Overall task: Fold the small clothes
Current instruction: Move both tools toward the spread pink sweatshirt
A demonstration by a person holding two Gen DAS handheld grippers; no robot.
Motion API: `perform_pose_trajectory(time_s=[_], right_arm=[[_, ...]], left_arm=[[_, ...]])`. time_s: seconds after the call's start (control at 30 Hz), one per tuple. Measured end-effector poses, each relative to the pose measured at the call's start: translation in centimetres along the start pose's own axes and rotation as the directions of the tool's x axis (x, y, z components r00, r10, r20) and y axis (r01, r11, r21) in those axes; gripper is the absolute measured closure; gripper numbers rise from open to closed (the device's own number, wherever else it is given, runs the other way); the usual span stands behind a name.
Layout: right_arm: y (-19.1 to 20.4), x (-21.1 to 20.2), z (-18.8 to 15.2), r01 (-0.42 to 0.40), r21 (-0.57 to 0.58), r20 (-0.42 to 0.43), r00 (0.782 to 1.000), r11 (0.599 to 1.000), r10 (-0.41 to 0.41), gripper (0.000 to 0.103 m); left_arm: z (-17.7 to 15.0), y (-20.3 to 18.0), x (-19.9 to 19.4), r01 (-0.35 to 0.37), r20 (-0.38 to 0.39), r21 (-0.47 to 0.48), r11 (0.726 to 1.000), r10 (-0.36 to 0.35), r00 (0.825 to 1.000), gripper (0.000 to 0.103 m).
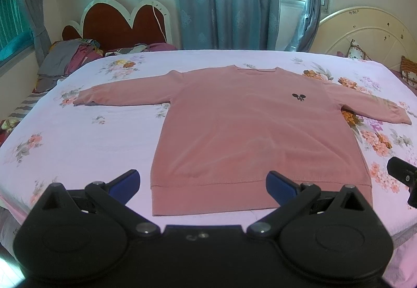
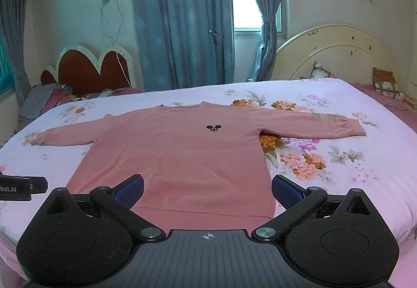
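Left wrist view: pink sweater (image 1: 250, 136) lies flat on the floral bedsheet (image 1: 86, 136), hem at 6 o'clock, sleeves toward 9 and 3. Left gripper (image 1: 203, 185) and right gripper (image 2: 207, 190) both gape empty. Pinching sheet along with hem could drag everything crooked.

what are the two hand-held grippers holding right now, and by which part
Nothing. Both the left hand-held gripper and the right hand-held gripper are open above the hem of the pink sweater, which lies flat on the bed.
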State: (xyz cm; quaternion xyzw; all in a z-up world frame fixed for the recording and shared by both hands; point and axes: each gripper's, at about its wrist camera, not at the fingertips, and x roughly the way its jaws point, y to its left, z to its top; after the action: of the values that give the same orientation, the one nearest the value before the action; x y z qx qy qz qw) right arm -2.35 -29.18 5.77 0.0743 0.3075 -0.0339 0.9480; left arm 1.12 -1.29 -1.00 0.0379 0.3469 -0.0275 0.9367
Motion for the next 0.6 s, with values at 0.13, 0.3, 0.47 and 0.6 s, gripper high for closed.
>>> perform_pose_trajectory(time_s=[0.13, 0.3, 0.47, 0.6], right_arm=[[0.1, 0.3, 0.1, 0.006, -0.001, -0.001, 1.000, 1.000, -0.006, 0.000], [0.2, 0.7, 0.3, 0.013, 0.001, -0.001, 1.000, 1.000, -0.013, 0.000], [0.4, 1.1, 0.5, 0.017, 0.000, -0.006, 1.000, 1.000, -0.017, 0.000], [0.7, 1.6, 0.6, 0.023, 0.004, -0.010, 1.000, 1.000, -0.022, 0.000]], left_arm=[[0.3, 0.0, 0.4, 0.010, 0.008, -0.012, 1.000, -0.010, 1.000, 0.000], [0.4, 0.1, 0.5, 0.022, 0.024, -0.027, 0.999, -0.022, 0.999, 0.000], [0.6, 0.4, 1.0, 0.020, 0.002, -0.024, 1.000, -0.020, 1.000, 0.000], [0.9, 0.7, 1.7, 0.017, -0.011, -0.019, 1.000, -0.017, 1.000, 0.000]])
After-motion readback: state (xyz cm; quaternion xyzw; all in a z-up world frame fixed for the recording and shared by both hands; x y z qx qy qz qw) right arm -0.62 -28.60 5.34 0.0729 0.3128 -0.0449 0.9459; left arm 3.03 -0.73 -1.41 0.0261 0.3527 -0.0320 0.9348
